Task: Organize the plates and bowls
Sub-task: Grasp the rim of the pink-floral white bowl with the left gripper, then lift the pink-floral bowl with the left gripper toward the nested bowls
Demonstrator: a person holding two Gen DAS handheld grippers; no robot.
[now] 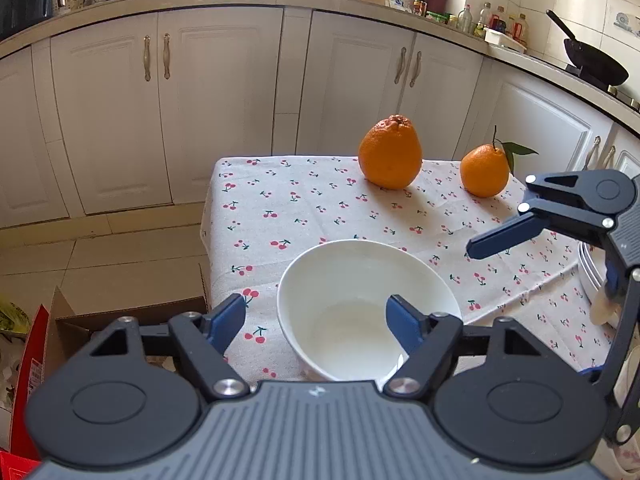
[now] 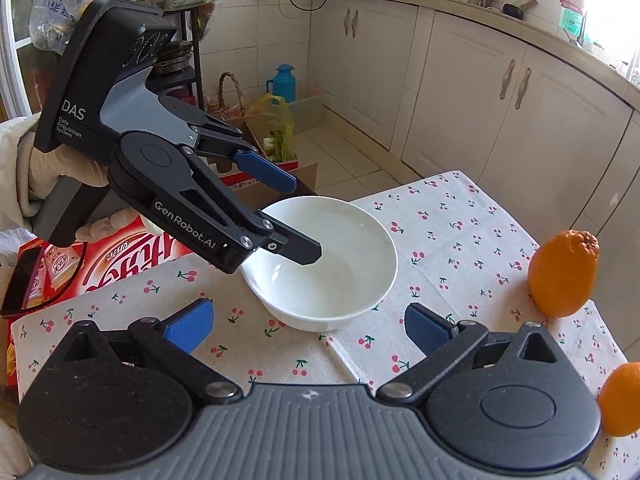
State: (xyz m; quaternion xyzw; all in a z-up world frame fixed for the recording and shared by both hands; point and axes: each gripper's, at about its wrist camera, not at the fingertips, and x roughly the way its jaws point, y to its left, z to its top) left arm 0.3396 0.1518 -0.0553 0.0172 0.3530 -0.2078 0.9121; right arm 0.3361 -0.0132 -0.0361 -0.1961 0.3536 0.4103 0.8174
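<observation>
A white bowl [image 1: 360, 280] [image 2: 332, 280] stands on the cherry-print tablecloth [image 1: 312, 208], near the table's corner. My left gripper [image 1: 316, 320] [image 2: 306, 220] straddles the bowl's rim. One finger [image 2: 300, 250] is down inside the bowl. The blue-padded other finger [image 2: 264, 170] is outside the wall, with a gap showing. The pads do not press on the bowl. My right gripper [image 2: 310, 326] is open and holds nothing, its tips just short of the bowl's near side. In the left wrist view one of its fingers [image 1: 504, 234] hovers to the right of the bowl, over a stack of white plates [image 1: 586, 268].
Two oranges [image 1: 390, 152] [image 1: 485, 170] stand at the table's far side. An open cardboard box [image 1: 132, 316] and a red carton [image 2: 120, 260] sit on the floor beside the table. White cabinets line the walls. A gloved hand [image 2: 68, 168] holds the left gripper.
</observation>
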